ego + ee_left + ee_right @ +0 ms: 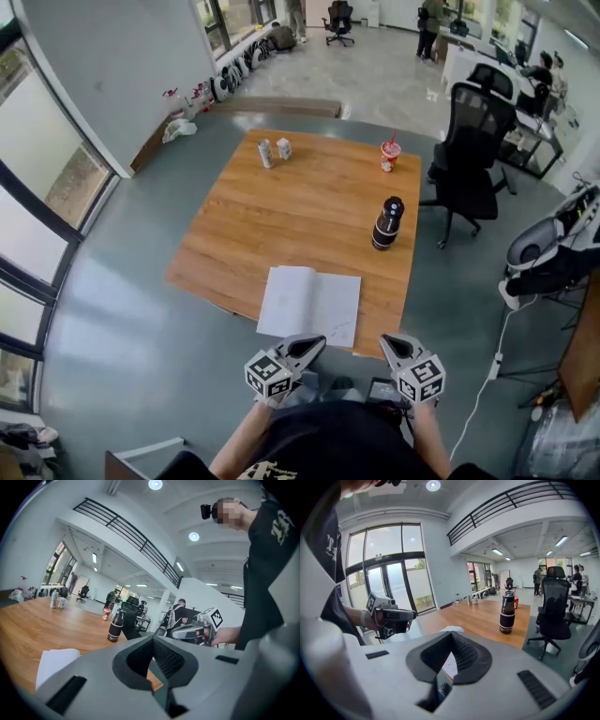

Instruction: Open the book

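While the book [309,305] lies open at the six o'clock edge of the table [281,206], the left gripper [314,345] and right gripper [386,343] hover just short of it. Both have jaws together, holding nothing.

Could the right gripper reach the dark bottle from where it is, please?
Probably yes: only bare table lies between the right gripper and the bottle; the book sits off to the left, though its jaws are shut.

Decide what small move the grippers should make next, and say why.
Probably just lower both to rest: the book already lies open on the table, and the left gripper and right gripper are shut, empty and clear of it.
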Action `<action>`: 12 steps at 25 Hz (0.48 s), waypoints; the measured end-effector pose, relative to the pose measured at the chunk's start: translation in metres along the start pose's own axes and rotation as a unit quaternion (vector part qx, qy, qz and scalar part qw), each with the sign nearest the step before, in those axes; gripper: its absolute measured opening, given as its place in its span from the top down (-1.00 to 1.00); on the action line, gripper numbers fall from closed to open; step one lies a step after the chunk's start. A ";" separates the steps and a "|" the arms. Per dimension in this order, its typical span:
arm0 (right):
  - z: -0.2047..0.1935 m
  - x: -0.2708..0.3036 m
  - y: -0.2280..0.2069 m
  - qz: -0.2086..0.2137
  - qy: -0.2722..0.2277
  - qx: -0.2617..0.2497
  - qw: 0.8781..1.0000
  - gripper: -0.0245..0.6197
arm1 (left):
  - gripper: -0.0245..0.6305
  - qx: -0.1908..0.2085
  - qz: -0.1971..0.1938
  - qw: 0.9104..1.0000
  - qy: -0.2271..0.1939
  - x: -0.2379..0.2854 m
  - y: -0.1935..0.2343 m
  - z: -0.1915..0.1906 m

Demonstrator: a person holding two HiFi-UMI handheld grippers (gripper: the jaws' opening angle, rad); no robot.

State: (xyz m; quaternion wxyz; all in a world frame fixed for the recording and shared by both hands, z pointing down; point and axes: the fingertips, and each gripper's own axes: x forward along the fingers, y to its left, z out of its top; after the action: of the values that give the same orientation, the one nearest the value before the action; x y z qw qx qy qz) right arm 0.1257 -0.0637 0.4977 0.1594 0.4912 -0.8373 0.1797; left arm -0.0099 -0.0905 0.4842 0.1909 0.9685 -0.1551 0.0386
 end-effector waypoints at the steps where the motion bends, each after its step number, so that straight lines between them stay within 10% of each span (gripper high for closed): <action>1: -0.003 -0.007 0.006 0.005 0.003 -0.002 1.000 0.96 | 0.91 -0.003 0.005 1.000 0.000 -0.003 -0.008 -0.003; 12: 0.030 -0.038 0.038 0.025 -0.024 -0.050 0.998 0.96 | 0.91 0.018 0.036 0.999 -0.022 -0.037 -0.044 0.020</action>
State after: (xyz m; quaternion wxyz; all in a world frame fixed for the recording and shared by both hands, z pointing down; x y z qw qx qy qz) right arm 0.1075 -0.0311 0.4492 0.1589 0.4659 -0.8608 0.1292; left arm -0.0307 -0.0493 0.4452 0.1684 0.9661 -0.1937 0.0267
